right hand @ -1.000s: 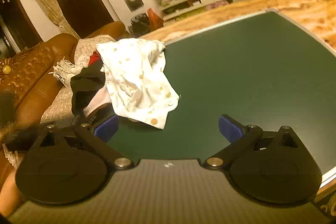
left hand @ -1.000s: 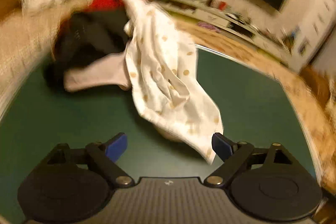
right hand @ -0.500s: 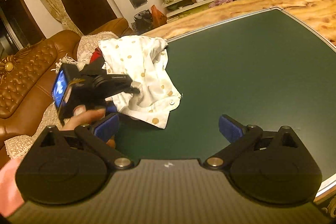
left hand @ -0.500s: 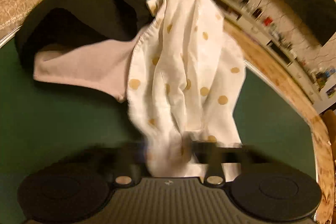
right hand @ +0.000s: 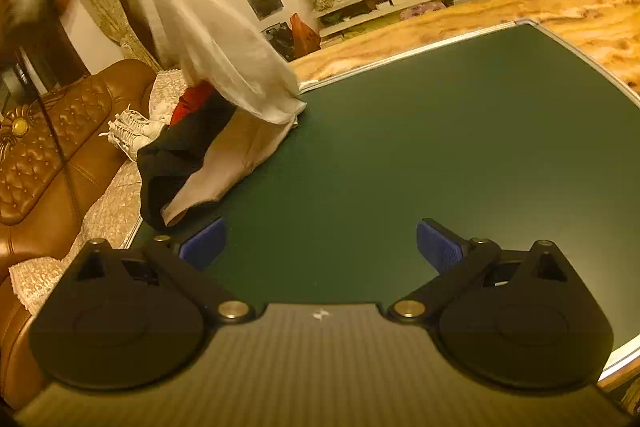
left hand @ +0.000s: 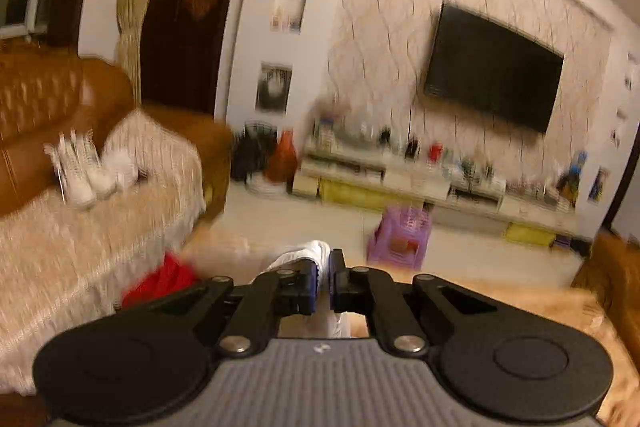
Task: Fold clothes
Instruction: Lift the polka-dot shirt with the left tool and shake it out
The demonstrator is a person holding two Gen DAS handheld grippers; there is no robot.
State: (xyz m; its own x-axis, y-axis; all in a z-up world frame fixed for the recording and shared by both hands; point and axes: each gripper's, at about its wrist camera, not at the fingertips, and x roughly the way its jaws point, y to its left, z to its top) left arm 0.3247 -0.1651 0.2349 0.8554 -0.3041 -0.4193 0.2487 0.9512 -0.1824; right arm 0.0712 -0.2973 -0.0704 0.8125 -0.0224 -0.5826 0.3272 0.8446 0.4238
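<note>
Green table [right hand: 400, 147] | left tongs [left hand: 323, 281] raised, clamping white garment [right hand: 216, 47]

The left wrist view rides high, facing nearly level across the room toward the black wall-mounted television [left hand: 494, 67] at 1 o'clock. The right wrist view sits low and close over the dark green tabletop [right hand: 400, 155], tilted down. Both share the brown tufted leather sofa [left hand: 48, 107] [right hand: 52, 155] at 9 o'clock.
</note>
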